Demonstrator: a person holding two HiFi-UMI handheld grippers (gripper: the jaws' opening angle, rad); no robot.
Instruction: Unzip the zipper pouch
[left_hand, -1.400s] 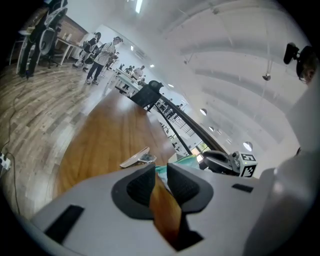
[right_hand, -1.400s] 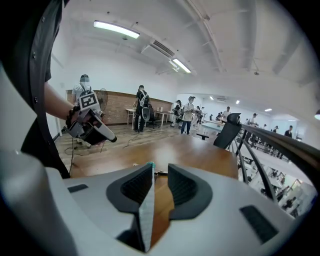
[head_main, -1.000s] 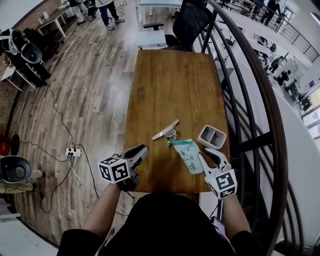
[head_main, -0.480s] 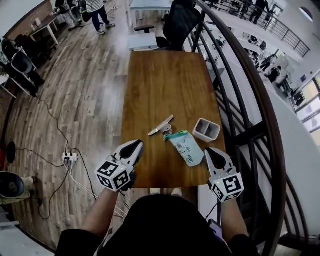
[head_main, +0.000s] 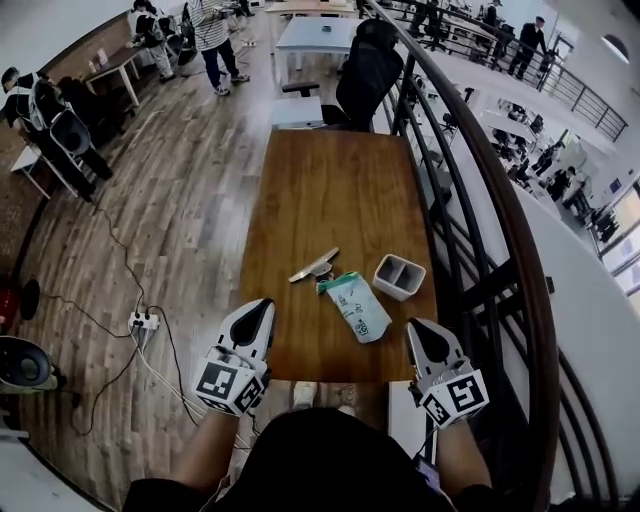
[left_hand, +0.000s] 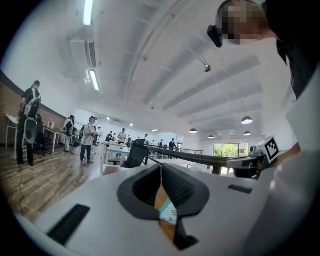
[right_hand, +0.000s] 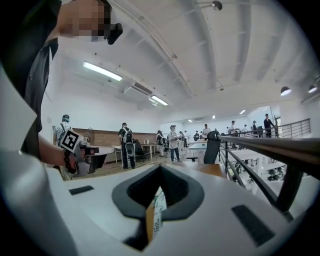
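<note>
Left gripper (head_main: 261, 305) and right gripper (head_main: 419, 326) pulled back from zipper pouch (head_main: 357, 306); fingers just closed, clenched empty. I can't read the zipper; pouch lies free on worktop (head_main: 330, 190).

Print on the zipper pouch (head_main: 357, 307) is too small to read.

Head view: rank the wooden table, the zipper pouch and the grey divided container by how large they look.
1. Wooden table, by far the largest.
2. Zipper pouch.
3. Grey container, somewhat smaller than the pouch.
</note>
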